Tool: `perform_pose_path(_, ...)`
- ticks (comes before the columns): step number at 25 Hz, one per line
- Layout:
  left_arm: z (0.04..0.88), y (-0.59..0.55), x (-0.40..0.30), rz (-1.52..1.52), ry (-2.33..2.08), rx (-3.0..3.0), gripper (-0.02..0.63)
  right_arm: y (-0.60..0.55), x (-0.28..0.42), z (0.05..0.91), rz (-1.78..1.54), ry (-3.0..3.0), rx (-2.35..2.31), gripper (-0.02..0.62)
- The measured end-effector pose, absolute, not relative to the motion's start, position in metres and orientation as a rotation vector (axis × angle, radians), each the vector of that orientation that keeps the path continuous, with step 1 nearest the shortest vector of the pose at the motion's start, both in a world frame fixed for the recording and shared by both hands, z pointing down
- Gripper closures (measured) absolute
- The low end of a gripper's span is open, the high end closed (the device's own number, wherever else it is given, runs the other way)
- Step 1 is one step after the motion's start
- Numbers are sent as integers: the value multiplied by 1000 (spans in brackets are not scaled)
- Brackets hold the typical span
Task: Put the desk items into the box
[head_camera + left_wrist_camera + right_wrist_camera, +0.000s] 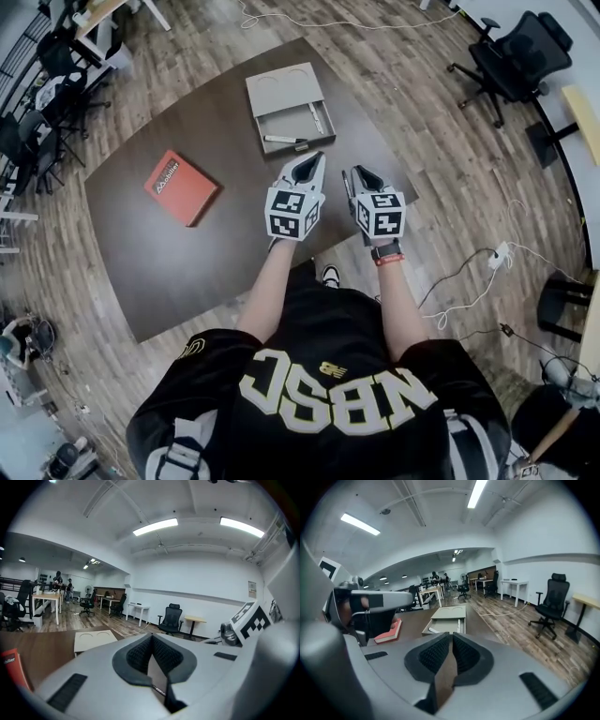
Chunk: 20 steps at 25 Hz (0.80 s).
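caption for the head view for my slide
Person holds left gripper and right gripper over a dark table, facing an open box with a marker inside; a red book lies at left.

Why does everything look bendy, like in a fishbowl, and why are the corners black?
Head view: wide lens bows the table edges. Left gripper view: ceiling lights curve, corners go black. Right gripper view: same dark ring, bent floor.

The red book [10,666] is cut off at eight o'clock in my left gripper view, where my left gripper [152,641] hides the near end of the box [93,640]. In my head view, one slim item [317,118] inside is too small to name.
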<state>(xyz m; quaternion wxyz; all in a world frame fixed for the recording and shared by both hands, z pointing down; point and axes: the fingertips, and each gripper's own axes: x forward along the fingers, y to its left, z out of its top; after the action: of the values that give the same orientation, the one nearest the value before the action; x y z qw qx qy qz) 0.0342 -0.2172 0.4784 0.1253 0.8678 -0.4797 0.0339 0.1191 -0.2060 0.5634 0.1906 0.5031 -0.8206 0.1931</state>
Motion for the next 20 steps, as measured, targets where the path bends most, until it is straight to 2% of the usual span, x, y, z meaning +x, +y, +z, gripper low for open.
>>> perform_pose_path(8,509,-237,31,118,-1347,2468,592,-203,123,635,707,-2181,1354,532)
perform_pose_path(20,538,-248,22,147,-1325,2399,592,-201,118,698,760,-2056,1259,489)
